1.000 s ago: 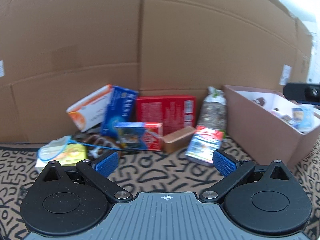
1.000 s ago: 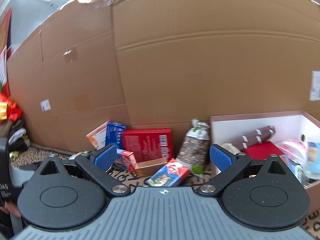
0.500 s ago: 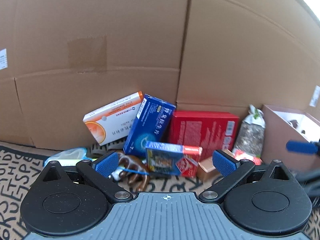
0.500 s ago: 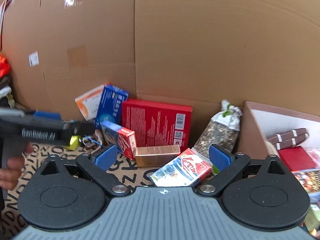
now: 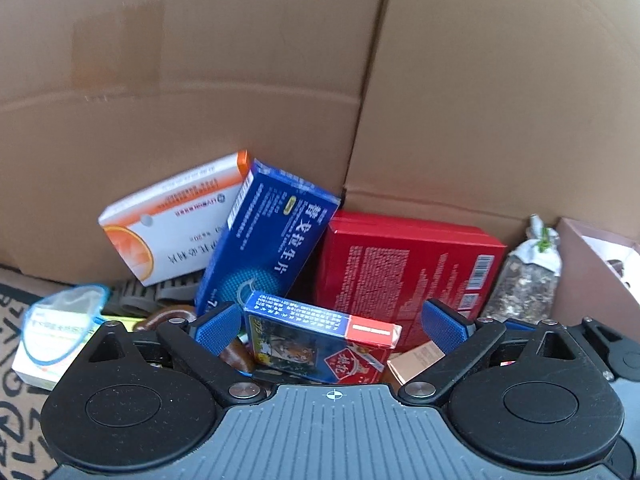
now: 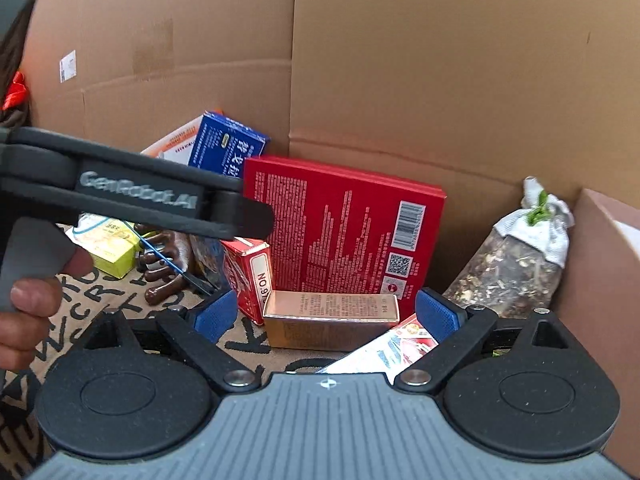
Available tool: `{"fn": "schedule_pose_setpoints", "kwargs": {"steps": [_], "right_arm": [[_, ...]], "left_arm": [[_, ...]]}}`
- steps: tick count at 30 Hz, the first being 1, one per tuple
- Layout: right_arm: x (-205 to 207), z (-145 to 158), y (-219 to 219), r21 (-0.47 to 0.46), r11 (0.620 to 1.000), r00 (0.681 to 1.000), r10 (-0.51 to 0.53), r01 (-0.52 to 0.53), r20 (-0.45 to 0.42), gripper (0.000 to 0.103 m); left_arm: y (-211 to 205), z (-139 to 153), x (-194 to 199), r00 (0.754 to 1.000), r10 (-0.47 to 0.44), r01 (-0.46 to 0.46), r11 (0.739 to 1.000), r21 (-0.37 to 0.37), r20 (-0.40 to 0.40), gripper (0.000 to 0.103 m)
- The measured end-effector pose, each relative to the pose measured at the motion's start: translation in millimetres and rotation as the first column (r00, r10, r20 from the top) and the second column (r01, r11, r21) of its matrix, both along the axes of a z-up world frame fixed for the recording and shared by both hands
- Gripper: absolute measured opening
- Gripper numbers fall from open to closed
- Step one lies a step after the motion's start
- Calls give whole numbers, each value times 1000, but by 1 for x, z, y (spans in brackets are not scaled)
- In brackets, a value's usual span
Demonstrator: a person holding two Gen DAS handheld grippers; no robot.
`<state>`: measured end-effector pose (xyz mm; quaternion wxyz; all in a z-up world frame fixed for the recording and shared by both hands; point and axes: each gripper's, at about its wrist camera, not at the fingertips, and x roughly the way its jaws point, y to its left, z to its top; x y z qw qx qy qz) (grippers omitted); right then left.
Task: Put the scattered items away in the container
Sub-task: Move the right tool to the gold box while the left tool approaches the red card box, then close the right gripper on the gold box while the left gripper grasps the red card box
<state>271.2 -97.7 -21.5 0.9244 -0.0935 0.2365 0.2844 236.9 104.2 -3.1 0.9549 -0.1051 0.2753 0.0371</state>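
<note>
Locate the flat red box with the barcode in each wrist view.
Left wrist: the flat red box with white print stands right of centre against the cardboard wall.
Right wrist: it stands at centre.
Shared landmark: the mesh-topped pouch of dried bits to its right.

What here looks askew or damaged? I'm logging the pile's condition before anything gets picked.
Nothing looks damaged or spilled. The blue medicine box and the orange-and-white box lean tilted against the cardboard wall, and the playing-card box sits tipped up between the left gripper's open fingers.
</note>
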Motion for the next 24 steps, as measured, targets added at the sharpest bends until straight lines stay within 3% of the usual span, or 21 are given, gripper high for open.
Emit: {"fn": "schedule_pose_setpoints", "kwargs": {"steps": [5,12,14,15,16,24], "right_arm": [[13,-8,4,-11,1000,1000,18,-18,3,97],[26,-21,13,-54,997,998,60,-61,-18,102],[26,-26,16,-74,994,995,81,-85,-57,99],[26,-29,18,-92,992,992,83,-91,-92,88],[24,-29,15,-71,993,991,90,-98,-103,85],[-23,-20,2,-18,989,981,143,-146,-130,85]], "left_arm": [[4,-16,15,998,11,-13,999,-37,-67,94],[8,-31,17,992,-27,18,997,-76,-127,73],[7,-33,16,990,-44,33,996,-81,-135,66],[6,-32,12,990,-56,45,996,-79,-133,60],[5,-31,9,989,-67,58,995,-77,-130,53],[4,-28,-26,988,-88,83,996,-45,-123,19]]}}
